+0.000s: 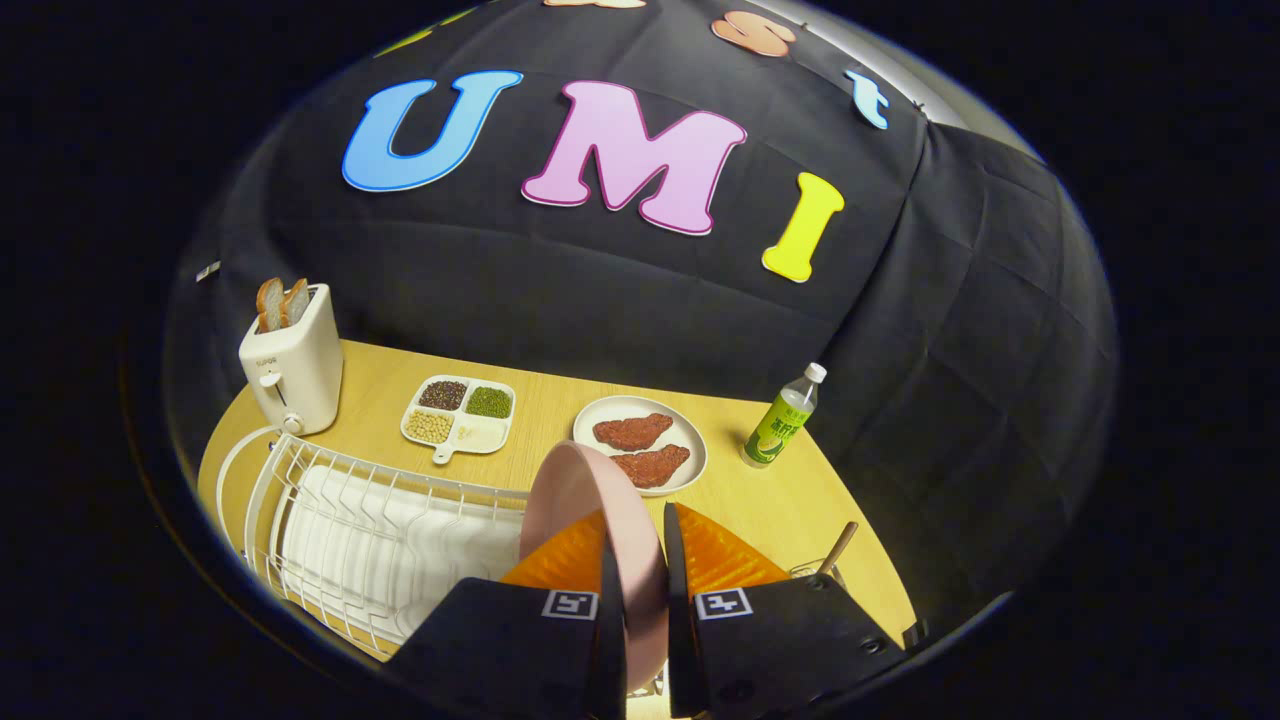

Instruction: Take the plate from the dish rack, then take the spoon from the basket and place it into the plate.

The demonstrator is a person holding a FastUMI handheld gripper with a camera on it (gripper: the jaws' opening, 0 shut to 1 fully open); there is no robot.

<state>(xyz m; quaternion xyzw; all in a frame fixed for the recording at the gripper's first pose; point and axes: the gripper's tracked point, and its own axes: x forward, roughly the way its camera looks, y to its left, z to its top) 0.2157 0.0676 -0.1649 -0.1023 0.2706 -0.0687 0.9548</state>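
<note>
A pink plate stands on edge between my fingers, its rim clamped by both pads. My gripper is shut on it and holds it above the right end of the white wire dish rack. To the right of the fingers a wooden spoon handle pokes up from a wire basket, which the right finger largely hides.
On the wooden table beyond the fingers: a white plate with two red cutlets, a divided white dish of beans and grains, a white toaster with bread at the far left, a green-labelled bottle at the right.
</note>
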